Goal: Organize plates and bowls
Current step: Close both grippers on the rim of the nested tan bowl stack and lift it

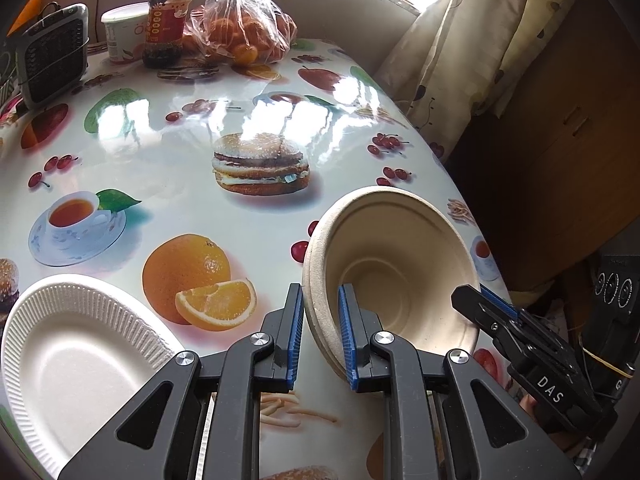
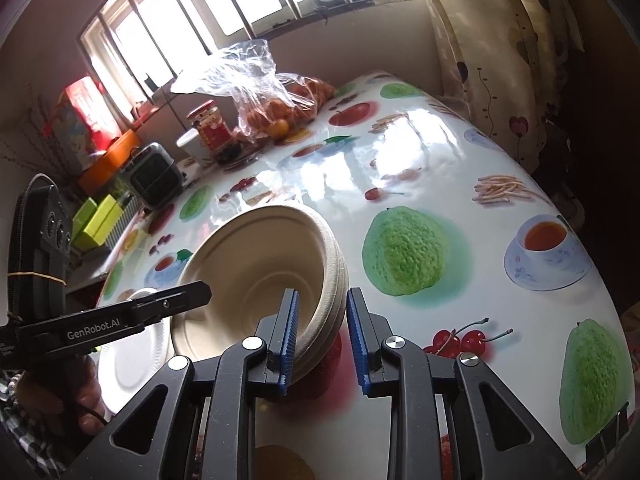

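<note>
A stack of nested beige paper bowls (image 1: 400,248) hangs tilted over the fruit-print table, held from two sides. My left gripper (image 1: 320,292) is shut on the stack's near-left rim, one blue pad inside the top bowl and one outside. My right gripper (image 2: 320,296) is shut on the opposite rim of the bowls (image 2: 256,256); in the left wrist view its tip is the right gripper (image 1: 476,300) at the bowls' right edge. A white ribbed paper plate (image 1: 80,352) lies flat on the table at the lower left, and the same plate (image 2: 132,344) shows under the left gripper (image 2: 192,294).
At the table's far end stand a clear bag of oranges (image 1: 240,32), a red-labelled jar (image 1: 168,20), a white cup (image 1: 124,32) and a small grey heater (image 1: 52,56). A patterned curtain (image 1: 460,60) hangs past the table's right edge (image 1: 452,184). A hand (image 2: 52,392) grips the left tool.
</note>
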